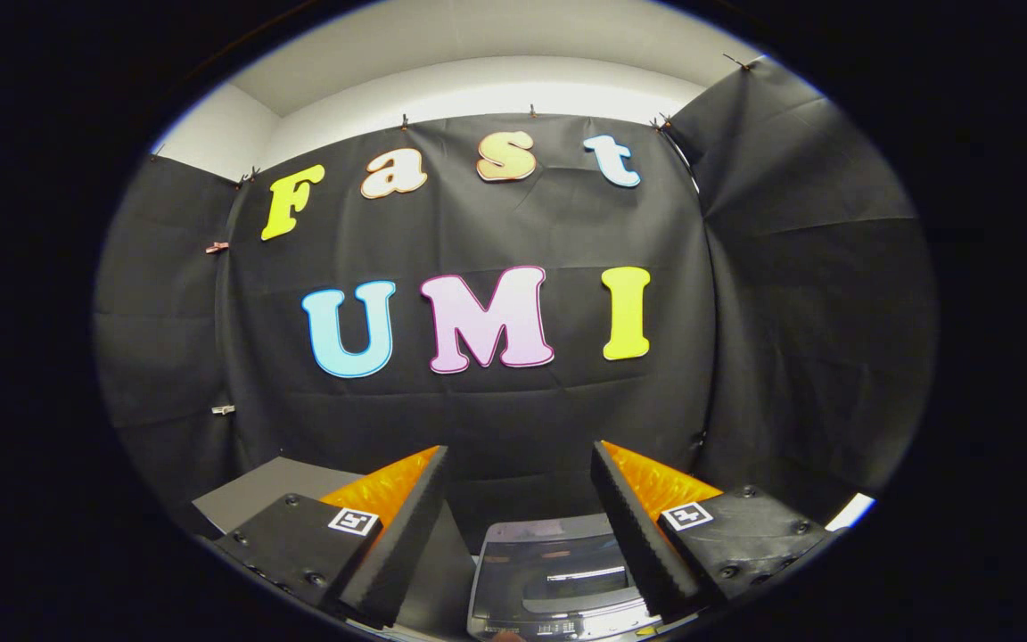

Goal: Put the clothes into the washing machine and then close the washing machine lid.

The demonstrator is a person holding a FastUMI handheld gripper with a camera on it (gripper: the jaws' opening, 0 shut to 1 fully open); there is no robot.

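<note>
Well above the washer, gripper (518, 499) spread wide and empty.
Between and below its fingers sits the washing machine (549, 580), glossy lid down, against the black cloth wall (478, 419); a grey surface (255, 490) lies beside it.

Fingers (424, 535) are spread wide with nothing between them, so plenty of room there. The washer (549, 580) sits low between them; the cloth wall (513, 419) blocks everything beyond.
</note>
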